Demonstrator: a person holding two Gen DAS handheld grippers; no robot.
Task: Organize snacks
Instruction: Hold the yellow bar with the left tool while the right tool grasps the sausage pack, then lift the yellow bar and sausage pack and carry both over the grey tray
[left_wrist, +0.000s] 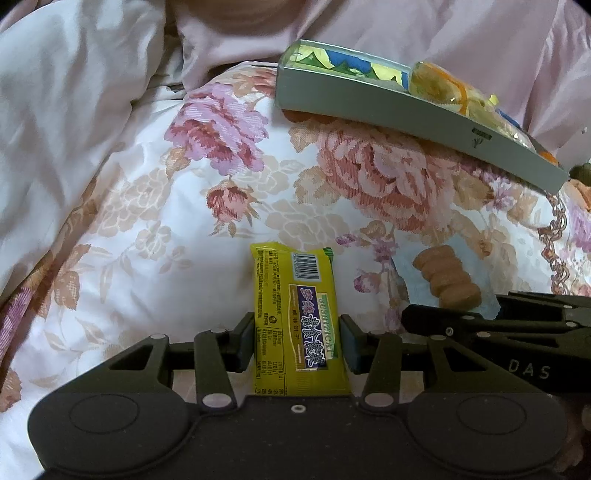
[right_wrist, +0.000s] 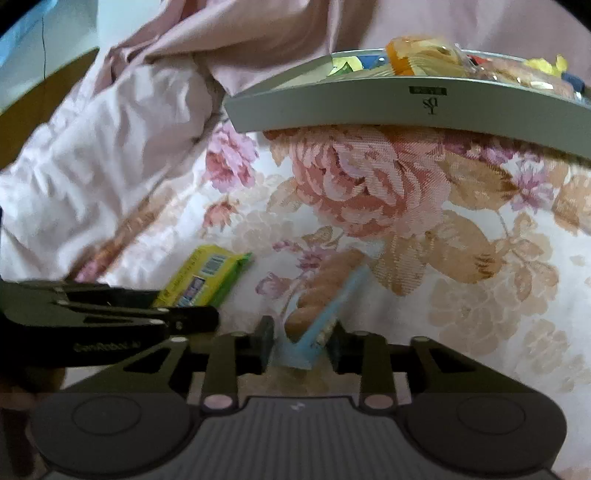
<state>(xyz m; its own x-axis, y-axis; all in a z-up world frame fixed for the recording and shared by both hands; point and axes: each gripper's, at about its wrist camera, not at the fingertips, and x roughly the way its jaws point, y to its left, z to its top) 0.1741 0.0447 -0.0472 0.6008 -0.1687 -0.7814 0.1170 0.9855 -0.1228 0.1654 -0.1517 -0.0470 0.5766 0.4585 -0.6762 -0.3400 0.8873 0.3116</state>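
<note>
While your left gripper (left_wrist: 295, 341) is clamping the light, crinkly yellow packet (left_wrist: 297, 314) mid-length, your right gripper (right_wrist: 301, 341) is pinching the fragile biscuit pack (right_wrist: 317, 306) by its end.

A yellow snack packet (left_wrist: 295, 317) carries a barcode and the word "SUSHICAI" beside Chinese characters. The right tool (left_wrist: 410, 317) body reads "DAS". The grey tray (left_wrist: 406, 110) logo is illegible.

This is a home, most likely a bedroom. The things lie on a bed covered by a soft floral quilt (left_wrist: 332, 177) with large pink and tan blooms, and a rumpled plain pink sheet (left_wrist: 74, 92) is bunched behind it. A grey tray (right_wrist: 369, 107) of wrapped snacks rests on the quilt.
</note>
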